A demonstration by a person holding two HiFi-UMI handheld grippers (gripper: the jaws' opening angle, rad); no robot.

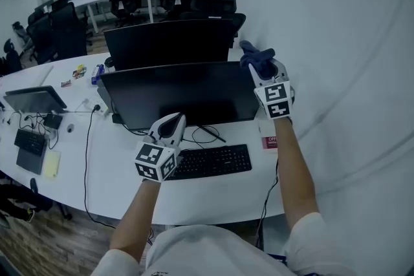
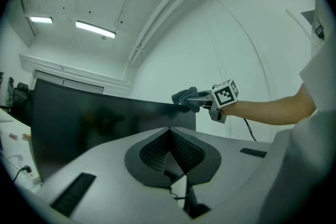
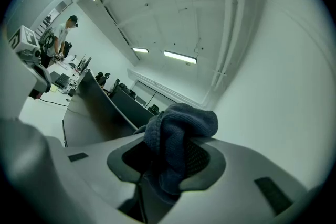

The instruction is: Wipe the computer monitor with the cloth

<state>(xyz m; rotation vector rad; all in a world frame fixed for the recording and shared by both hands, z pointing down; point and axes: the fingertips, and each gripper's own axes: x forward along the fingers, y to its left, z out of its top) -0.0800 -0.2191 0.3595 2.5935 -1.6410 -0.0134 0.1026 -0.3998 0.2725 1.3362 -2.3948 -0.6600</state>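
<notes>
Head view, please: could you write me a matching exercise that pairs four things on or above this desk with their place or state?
Things:
1. cloth
2. keyboard
3. left gripper
4. monitor

Place or state:
A. shut and empty
B. screen dark, standing on the desk
C. clamped in the right gripper at the monitor's upper right corner
D. flat on the desk in front of the monitor

Pairs: 1-C, 2-D, 3-A, 4-B
</notes>
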